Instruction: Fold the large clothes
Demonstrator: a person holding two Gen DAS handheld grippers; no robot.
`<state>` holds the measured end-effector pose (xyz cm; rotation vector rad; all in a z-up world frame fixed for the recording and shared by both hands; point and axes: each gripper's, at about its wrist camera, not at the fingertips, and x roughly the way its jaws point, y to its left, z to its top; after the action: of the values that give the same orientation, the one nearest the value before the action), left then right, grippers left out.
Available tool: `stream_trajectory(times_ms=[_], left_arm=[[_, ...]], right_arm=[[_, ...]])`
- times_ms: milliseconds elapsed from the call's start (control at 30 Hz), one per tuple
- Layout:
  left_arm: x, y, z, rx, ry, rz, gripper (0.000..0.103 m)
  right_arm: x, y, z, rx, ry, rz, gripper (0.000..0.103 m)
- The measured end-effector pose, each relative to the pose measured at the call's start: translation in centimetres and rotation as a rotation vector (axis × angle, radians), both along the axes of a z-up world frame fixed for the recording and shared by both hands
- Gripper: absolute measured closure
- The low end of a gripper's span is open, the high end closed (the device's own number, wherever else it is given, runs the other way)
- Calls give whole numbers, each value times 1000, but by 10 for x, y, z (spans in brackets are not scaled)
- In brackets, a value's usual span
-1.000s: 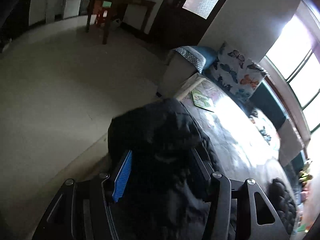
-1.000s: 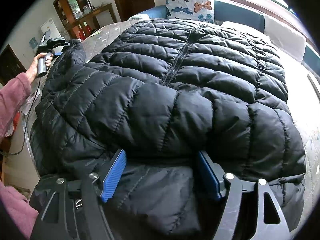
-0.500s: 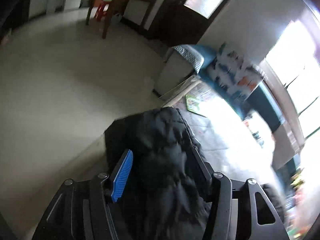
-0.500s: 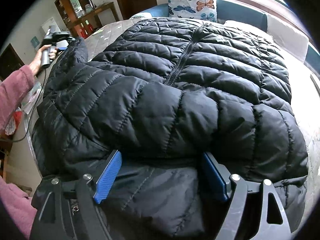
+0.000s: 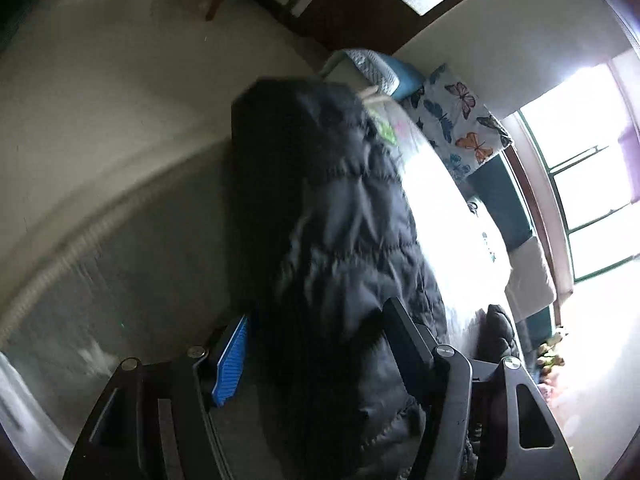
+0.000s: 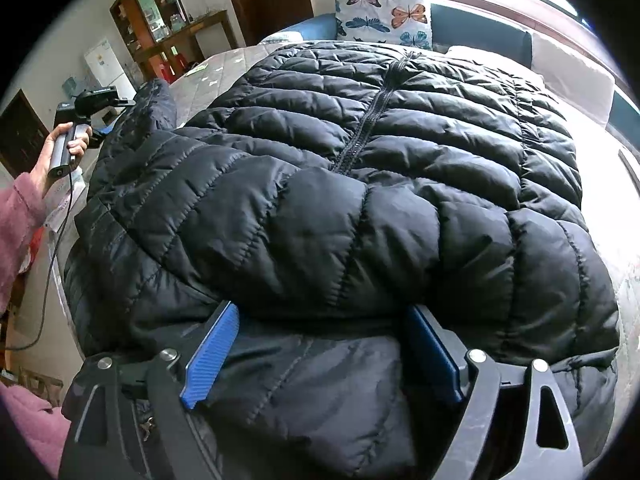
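A big black puffer jacket [image 6: 360, 160] lies spread on the bed [image 6: 224, 68], zip up the middle, its near part folded over. My right gripper [image 6: 322, 308] sits low on the near edge. Its jaws are opening, with dark jacket fabric lying between the blue pads [image 6: 210, 354], which stand wide apart. A black sleeve [image 5: 332, 208] hangs between the jaws of my left gripper [image 5: 316, 312]. Those jaws are opening too. A gap shows beside the left blue pad [image 5: 232, 360], while the other finger touches the cloth. In the right wrist view a hand [image 6: 66, 146] holds that gripper at the bed's left edge.
A butterfly pillow [image 6: 384, 12] and blue cushions stand at the head of the bed under a bright window. A wooden table [image 6: 192, 36], shelves and a white fridge [image 6: 106, 60] line the far wall. Pale floor [image 5: 100, 120] lies left of the bed. A pink sleeve [image 6: 20, 216] is at the left.
Both pairs of jaws have widened. The left gripper swung along the bed edge with the sleeve, and a gap opened at its left pad. The right gripper stayed put.
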<state>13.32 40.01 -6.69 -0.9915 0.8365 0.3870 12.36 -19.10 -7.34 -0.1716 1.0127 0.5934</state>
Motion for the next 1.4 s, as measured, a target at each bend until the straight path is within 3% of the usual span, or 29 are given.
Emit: stream_trajectory(times_ms=[133, 333, 433, 667, 867, 1067, 1267, 1400], left_arm=[[2, -9, -7, -8, -50, 18, 39], [7, -10, -7, -10, -154, 49, 84], [5, -16, 23, 30, -233, 52, 89], [-10, -75, 131, 217, -391, -43, 90], [-20, -182, 213, 403, -519, -211, 91], [-33, -301, 248, 537, -603, -406, 91], [-41, -411, 230, 558, -633, -635, 91], [-51, -491, 191, 573, -604, -818, 91]], right_arm=[[0, -1, 0, 5, -2, 2, 9], [-2, -1, -1, 6, -14, 1, 9], [-3, -1, 3, -3, -20, 7, 9], [-11, 5, 32, 27, -92, 34, 9], [-4, 19, 6, -62, -60, 66, 9], [-11, -5, 26, 70, -72, 31, 9], [-22, -42, 37, 180, -67, -39, 9], [-27, -66, 35, 243, -55, -85, 9]])
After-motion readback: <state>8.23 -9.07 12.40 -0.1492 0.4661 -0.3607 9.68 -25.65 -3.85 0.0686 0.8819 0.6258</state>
